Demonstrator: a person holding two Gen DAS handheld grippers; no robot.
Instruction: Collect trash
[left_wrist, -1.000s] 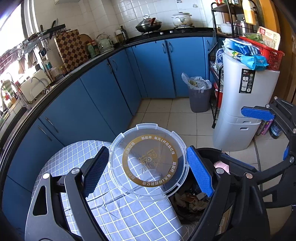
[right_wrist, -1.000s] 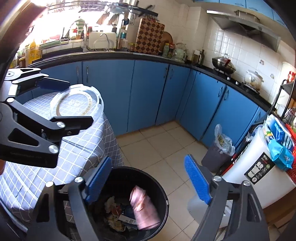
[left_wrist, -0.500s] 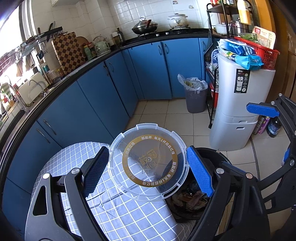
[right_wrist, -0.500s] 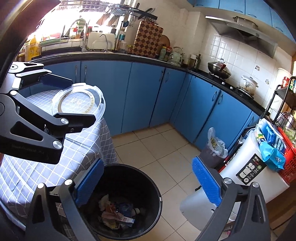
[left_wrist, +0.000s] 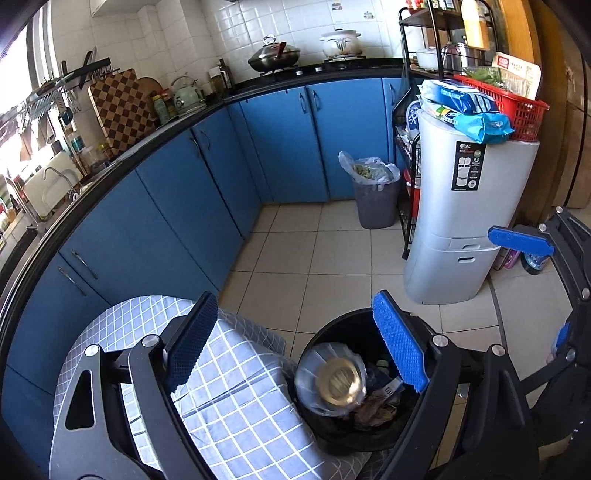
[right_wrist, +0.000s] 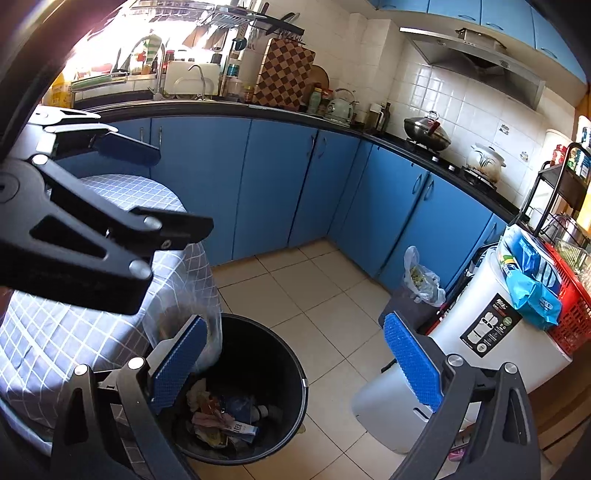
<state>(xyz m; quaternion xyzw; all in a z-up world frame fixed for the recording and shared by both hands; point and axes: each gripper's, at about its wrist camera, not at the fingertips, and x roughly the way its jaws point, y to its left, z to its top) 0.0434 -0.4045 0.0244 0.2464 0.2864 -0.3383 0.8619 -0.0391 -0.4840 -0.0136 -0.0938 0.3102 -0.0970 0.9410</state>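
A clear plastic lid with a gold ring (left_wrist: 332, 380), blurred in motion, falls into the black trash bin (left_wrist: 369, 321). In the right wrist view it is a blurred clear shape (right_wrist: 207, 332) at the bin's (right_wrist: 284, 354) left rim. The bin holds crumpled wrappers and paper (right_wrist: 221, 417). My left gripper (left_wrist: 295, 347) is open and empty above the bin and table edge. My right gripper (right_wrist: 295, 369) is open and empty over the bin.
A round table with a checked cloth (left_wrist: 236, 406) stands beside the bin. Blue cabinets (left_wrist: 184, 206) curve behind. A grey bin with a bag (left_wrist: 376, 195) and a white appliance (left_wrist: 465, 206) stand on the tiled floor.
My left gripper opened and let go of the clear lid, which dropped toward the black bin. The right gripper stayed open and lifted slightly.
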